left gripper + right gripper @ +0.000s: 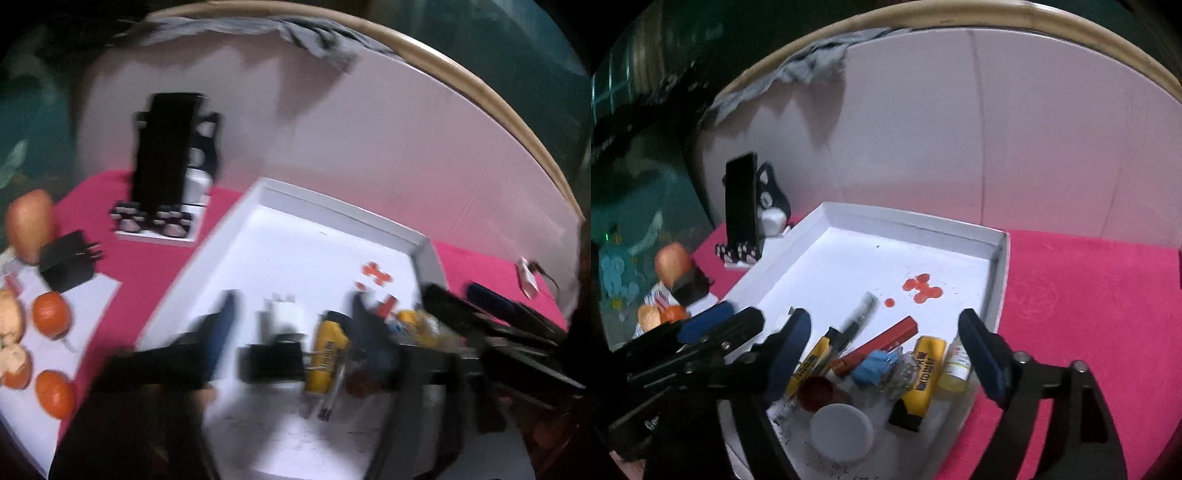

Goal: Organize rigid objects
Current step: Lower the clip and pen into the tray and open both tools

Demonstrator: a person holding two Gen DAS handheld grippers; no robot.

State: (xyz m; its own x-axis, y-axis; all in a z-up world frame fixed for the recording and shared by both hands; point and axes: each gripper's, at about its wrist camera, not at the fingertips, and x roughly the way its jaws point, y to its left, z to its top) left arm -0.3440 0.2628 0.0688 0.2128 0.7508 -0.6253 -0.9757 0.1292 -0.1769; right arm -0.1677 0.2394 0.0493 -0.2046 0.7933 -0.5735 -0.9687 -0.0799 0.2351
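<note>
A white tray (332,206) (905,218) lies on a pink cloth and holds small rigid items. In the blurred left wrist view my left gripper (295,332) stands open over a white plug (282,314), a black adapter (273,363) and a yellow glue stick (327,354), gripping none of them. My right gripper (886,347) is open above a red stick (882,343), blue clips (873,367), a second yellow glue stick (925,373), a pen (857,321), a small bottle (955,369), a red lid (816,393) and a white lid (840,430).
A black phone (166,147) (740,195) stands on a holder behind the tray's left corner. Oranges (50,314), a pale fruit (29,221) and a black charger (66,262) lie on paper at the left. A white board rises behind. Pink cloth (1089,295) spreads to the right.
</note>
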